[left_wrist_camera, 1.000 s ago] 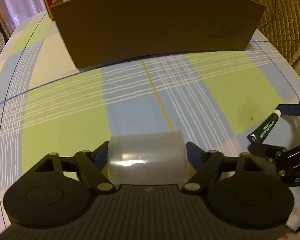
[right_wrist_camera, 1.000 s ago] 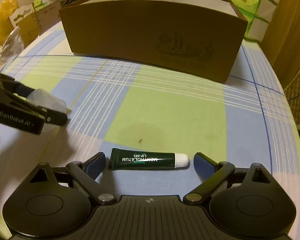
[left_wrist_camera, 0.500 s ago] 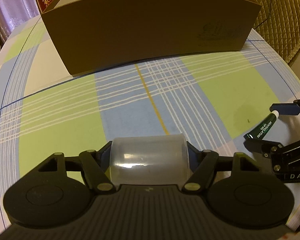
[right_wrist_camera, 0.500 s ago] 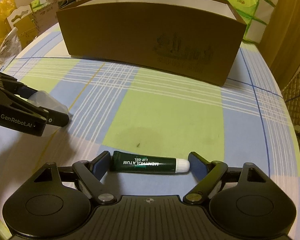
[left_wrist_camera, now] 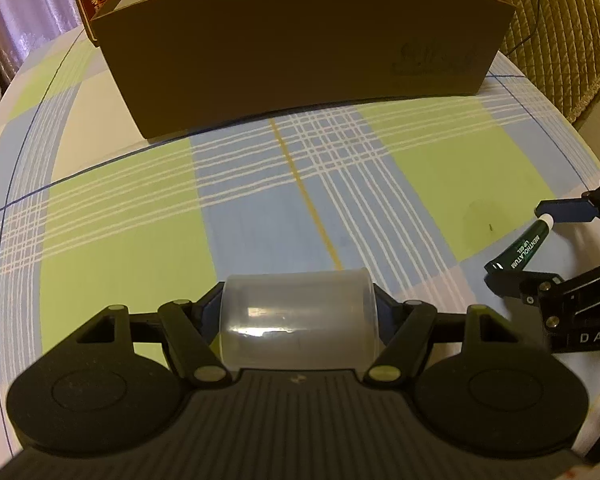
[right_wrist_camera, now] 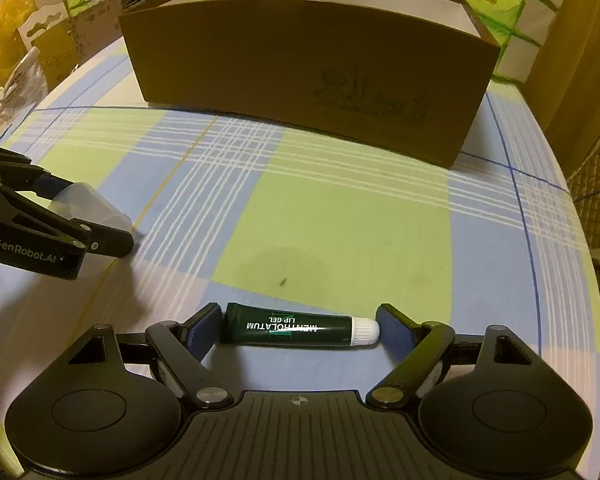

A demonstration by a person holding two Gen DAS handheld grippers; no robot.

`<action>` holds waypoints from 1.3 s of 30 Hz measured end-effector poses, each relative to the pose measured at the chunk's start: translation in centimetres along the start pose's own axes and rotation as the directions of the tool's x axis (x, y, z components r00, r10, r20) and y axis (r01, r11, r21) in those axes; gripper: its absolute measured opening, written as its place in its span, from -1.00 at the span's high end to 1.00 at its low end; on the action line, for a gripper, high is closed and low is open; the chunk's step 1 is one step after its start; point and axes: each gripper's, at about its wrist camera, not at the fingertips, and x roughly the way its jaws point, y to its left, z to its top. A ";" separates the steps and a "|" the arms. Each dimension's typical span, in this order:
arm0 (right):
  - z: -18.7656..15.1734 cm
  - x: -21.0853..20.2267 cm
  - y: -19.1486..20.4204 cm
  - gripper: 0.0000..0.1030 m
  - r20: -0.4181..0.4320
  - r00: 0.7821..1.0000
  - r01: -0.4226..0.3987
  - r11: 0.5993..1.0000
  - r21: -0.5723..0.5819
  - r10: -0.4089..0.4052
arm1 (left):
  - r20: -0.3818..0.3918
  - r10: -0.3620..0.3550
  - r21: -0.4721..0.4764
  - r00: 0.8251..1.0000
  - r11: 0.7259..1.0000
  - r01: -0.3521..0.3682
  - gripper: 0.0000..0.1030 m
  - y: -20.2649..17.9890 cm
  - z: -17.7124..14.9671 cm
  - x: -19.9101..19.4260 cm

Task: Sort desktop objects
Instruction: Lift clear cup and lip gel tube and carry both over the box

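A clear plastic cup (left_wrist_camera: pixel 298 320) lies sideways between the pads of my left gripper (left_wrist_camera: pixel 300 312), which is shut on it; the right wrist view shows that gripper (right_wrist_camera: pixel 100 224) at the left, low over the table. A dark green lip gel tube (right_wrist_camera: pixel 288 325) with a white cap lies crosswise in my right gripper (right_wrist_camera: pixel 300 328). Its blue pads (right_wrist_camera: pixel 394 334) press on both ends of the tube. The left wrist view shows the tube (left_wrist_camera: pixel 522 248) and right gripper (left_wrist_camera: pixel 528 248) at the right edge. An open brown cardboard box (left_wrist_camera: pixel 300 52) stands behind.
The table wears a plaid cloth (right_wrist_camera: pixel 340 208) of green, blue and white squares. A quilted chair (left_wrist_camera: pixel 560 32) stands at the back right. Green tissue packs (right_wrist_camera: pixel 500 0), small cartons (right_wrist_camera: pixel 60 40) and a yellow bag (right_wrist_camera: pixel 4 28) lie beyond the table.
My right gripper's fingers have closed in onto the ends of the lip gel tube. The left gripper has risen a little with the cup, so more of the box's rim shows.
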 end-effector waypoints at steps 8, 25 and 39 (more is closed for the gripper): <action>0.5 -0.7 -0.2 -0.57 -0.026 0.998 -0.055 0.997 0.059 0.057 | 0.029 0.013 -0.023 1.000 1.000 -0.012 -0.33 0.6 -0.4 -1.4; 4.5 -2.7 0.0 -0.57 0.036 0.996 -0.083 0.996 0.013 0.082 | 0.149 0.037 -0.062 0.988 0.998 -0.028 -0.33 1.8 3.0 -4.7; 12.0 -4.8 -2.2 -0.57 0.181 0.978 -0.102 0.995 -0.023 0.105 | 0.300 0.031 -0.048 0.954 0.999 -0.017 -0.33 3.7 11.1 -6.9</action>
